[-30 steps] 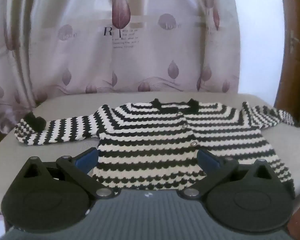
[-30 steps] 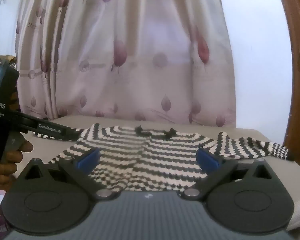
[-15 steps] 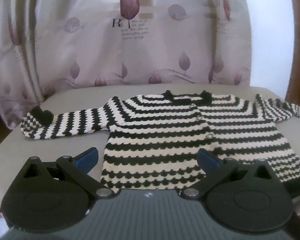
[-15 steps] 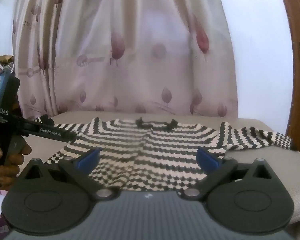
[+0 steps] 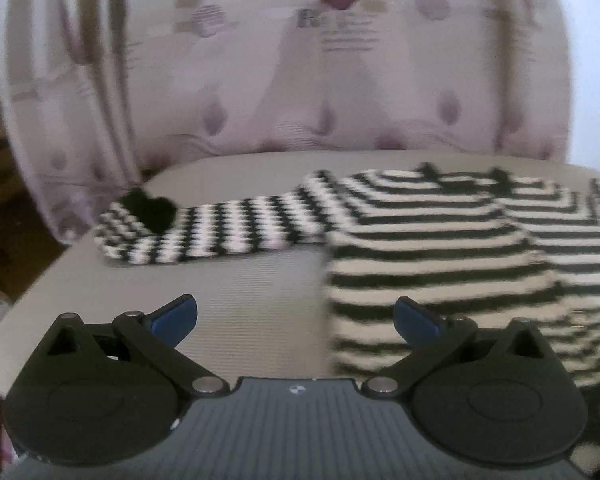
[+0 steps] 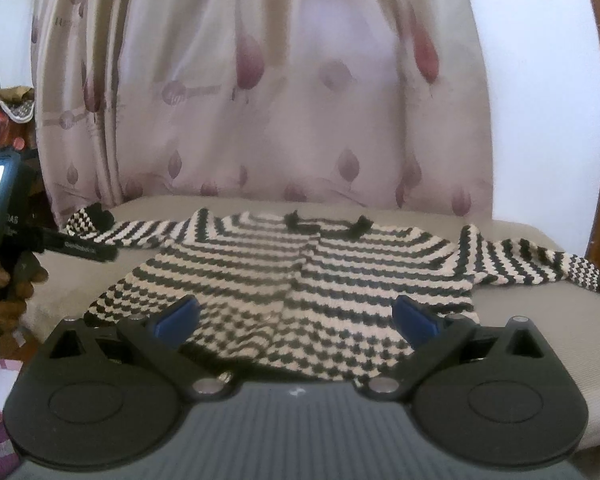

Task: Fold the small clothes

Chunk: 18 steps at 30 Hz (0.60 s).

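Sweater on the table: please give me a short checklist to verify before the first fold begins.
1. Sweater lies flat, front up: ok.
2. Both sleeves spread out sideways, left sleeve, right sleeve: ok.
3. Left gripper open and empty: ok.
4. Right gripper open and empty: ok.
5. Left gripper lined up with the left sleeve: cannot tell, the left wrist view is blurred.
6. Buttons closed: cannot tell.

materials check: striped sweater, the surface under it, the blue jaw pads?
Striped sweater: looks like chunky knit or crochet yarn, matte; scalloped black and cream rows show the stitches. Surface under it: seemingly a beige woven or ribbed fabric cover, matte, with fine parallel lines; could be upholstery. Blue pads on the jaws: smooth, slight sheen, probably rubber or soft plastic; cannot tell which.
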Tool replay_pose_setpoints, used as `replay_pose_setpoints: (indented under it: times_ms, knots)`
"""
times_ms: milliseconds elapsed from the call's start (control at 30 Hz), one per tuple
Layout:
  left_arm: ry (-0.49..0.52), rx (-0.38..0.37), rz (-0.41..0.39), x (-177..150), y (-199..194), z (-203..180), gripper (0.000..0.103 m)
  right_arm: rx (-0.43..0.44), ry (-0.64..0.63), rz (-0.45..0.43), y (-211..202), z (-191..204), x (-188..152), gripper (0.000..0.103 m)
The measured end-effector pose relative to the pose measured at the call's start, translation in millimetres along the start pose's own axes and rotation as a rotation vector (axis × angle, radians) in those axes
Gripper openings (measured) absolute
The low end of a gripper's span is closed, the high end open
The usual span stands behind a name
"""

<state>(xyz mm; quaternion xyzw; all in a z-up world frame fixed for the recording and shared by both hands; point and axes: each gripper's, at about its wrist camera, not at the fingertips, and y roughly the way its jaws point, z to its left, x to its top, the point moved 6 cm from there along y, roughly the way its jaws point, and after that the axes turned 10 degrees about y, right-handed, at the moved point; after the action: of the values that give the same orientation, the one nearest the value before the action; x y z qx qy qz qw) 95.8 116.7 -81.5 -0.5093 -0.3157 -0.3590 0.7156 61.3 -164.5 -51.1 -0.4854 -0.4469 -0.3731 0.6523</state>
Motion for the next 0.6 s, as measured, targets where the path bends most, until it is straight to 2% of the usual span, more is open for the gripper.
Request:
replay_pose_setpoints:
  times_ms: [200, 333, 367, 433, 600]
  knots:
    - [0.034, 0.199, -0.044, 9, 31, 83, 0.100, -0.003, -0.014, 0.029, 10, 2, -5, 0.103]
    - [-0.017, 0.252, -0.049, 21, 64, 157, 0.100, -0.008, -0.017, 0.055, 18, 3, -9, 0.103]
    - [-0.031, 0.260, -0.036, 24, 73, 175, 0.100, -0.010, -0.019, 0.064, 21, 3, -9, 0.103]
    - [-0.050, 0.224, -0.020, 30, 93, 209, 0.100, -0.012, -0.024, 0.082, 26, 5, -12, 0.103]
    - [0.013, 0.138, 0.038, 36, 142, 240, 0.101, -0.027, -0.048, 0.126, 40, 11, -20, 0.103]
